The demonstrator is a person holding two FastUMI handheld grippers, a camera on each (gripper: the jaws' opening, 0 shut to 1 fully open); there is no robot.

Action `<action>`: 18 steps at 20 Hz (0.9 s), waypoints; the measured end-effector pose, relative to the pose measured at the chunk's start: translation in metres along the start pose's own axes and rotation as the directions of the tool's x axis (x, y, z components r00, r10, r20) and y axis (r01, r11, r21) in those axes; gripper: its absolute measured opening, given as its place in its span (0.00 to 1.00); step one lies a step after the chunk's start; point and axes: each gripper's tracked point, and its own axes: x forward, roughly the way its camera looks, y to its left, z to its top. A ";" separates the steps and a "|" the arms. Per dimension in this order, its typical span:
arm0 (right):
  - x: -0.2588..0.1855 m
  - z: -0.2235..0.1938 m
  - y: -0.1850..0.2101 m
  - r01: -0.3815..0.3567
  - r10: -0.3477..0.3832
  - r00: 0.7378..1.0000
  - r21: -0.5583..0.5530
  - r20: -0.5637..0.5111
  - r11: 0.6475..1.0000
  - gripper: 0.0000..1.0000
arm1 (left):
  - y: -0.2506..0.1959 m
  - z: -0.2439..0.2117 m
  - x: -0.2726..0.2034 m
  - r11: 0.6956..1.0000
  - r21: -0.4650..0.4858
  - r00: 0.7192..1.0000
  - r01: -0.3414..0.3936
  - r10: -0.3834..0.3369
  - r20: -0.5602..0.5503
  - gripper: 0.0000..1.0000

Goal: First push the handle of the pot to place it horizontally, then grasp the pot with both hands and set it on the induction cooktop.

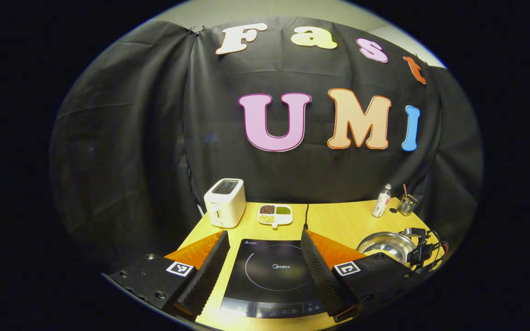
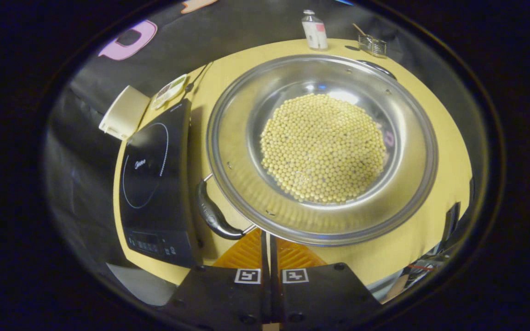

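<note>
A steel pot (image 2: pixel 246 184) holding pale round beans (image 2: pixel 322 147) stands on the wooden table, right of the black induction cooktop (image 2: pixel 154 179). One dark handle (image 2: pixel 212 214) points to the pot's near left, toward the cooktop; the other handle (image 2: pixel 377 68) is at the far right rim. My right gripper (image 2: pixel 268 236) is shut, its tips at the pot's near rim just beside the near handle. My left gripper (image 1: pixel 264 233) hovers open over the cooktop (image 1: pixel 272 276), nothing between its fingers. From there the pot (image 1: pixel 387 246) lies to the right, with the right gripper's body (image 1: pixel 423 248) over it.
A white toaster (image 1: pixel 225 202) and a small divided dish of beans (image 1: pixel 275 214) stand behind the cooktop. A bottle (image 1: pixel 381 201) and a wire holder (image 1: pixel 406 204) are at the back right corner. The cooktop's cord (image 1: pixel 306 216) runs to the back edge.
</note>
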 end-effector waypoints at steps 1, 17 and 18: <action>0.003 0.003 0.006 -0.006 0.006 1.000 0.023 -0.001 1.000 0.03 | 0.002 0.000 0.000 1.000 0.001 1.000 -0.005 0.005 -0.002 0.95; 0.023 0.040 0.064 -0.008 -0.012 0.995 0.206 0.098 0.978 0.03 | 0.012 -0.014 0.005 1.000 -0.014 0.999 -0.015 0.014 -0.051 0.93; 0.024 0.041 0.066 -0.005 -0.016 0.995 0.208 0.100 0.978 0.03 | 0.014 -0.016 0.004 1.000 -0.015 0.998 -0.014 0.013 -0.057 0.95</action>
